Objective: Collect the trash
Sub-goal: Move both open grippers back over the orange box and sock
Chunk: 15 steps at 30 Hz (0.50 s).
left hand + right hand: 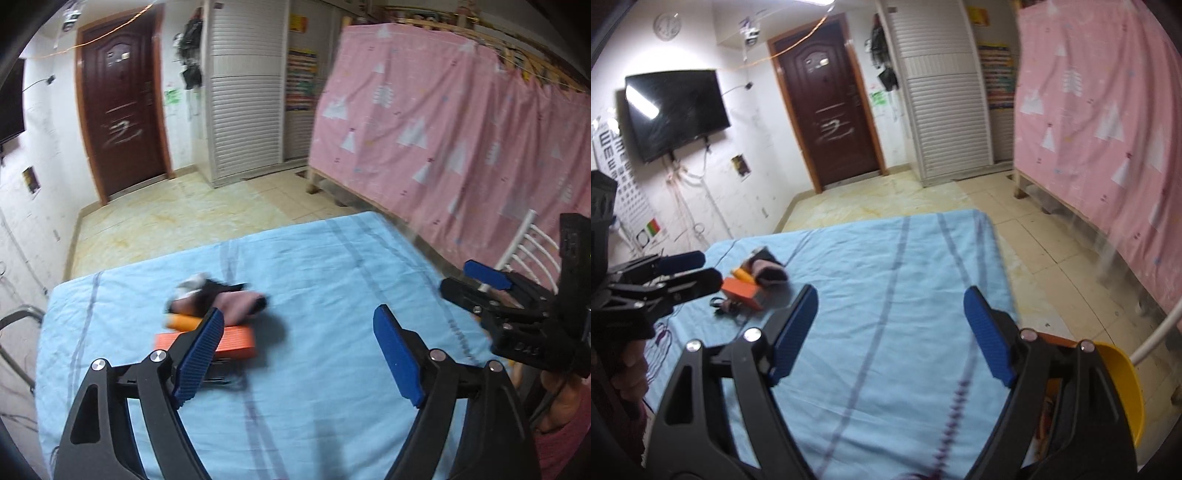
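Both tongs gape empty above the blue sheet.
Just ahead of the left gripper (299, 350), partly behind its left finger, lies the trash: an orange box (236, 341), an orange tube (181, 322) and pink-and-black crumpled cloth (236, 304). Well apart to its right hovers the right gripper (890, 332), a yellow bin (1123, 387) just beside that one's right finger; blue sheet (905, 280) spreads below.

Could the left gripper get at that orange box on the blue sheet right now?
Probably yes. The left gripper stands open and empty, and the orange box lies just ahead on the blue sheet, its near side clear. A pink cloth bundle crowds only its far side.
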Available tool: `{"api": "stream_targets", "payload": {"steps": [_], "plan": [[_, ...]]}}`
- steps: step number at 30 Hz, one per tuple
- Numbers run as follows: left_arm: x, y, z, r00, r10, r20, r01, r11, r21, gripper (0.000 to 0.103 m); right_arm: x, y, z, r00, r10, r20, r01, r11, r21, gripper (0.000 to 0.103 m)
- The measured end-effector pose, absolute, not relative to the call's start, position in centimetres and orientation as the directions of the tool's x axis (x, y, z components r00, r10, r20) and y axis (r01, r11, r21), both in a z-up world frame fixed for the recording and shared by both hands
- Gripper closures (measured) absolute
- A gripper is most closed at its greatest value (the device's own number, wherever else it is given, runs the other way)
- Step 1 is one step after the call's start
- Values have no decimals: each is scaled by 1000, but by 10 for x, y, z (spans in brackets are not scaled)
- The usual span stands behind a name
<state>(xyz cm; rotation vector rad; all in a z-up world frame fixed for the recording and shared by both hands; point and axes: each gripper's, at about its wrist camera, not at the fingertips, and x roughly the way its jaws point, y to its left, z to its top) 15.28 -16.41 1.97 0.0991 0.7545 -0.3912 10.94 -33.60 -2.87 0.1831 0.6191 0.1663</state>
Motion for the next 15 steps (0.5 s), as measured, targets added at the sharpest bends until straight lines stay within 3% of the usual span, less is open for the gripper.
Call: {"api": "stream_targets", "payload": {"steps": [8,15], "plan": [[175,-117,-4,664,-207,-719,313,950,15,11,140,-294,-23,770,283,-572,-192,958,215,23],[188,-107,-25,627,-219,-747,321,947,-7,11,175,-259,-17,726,356,-589,-284,934,215,23]]}}
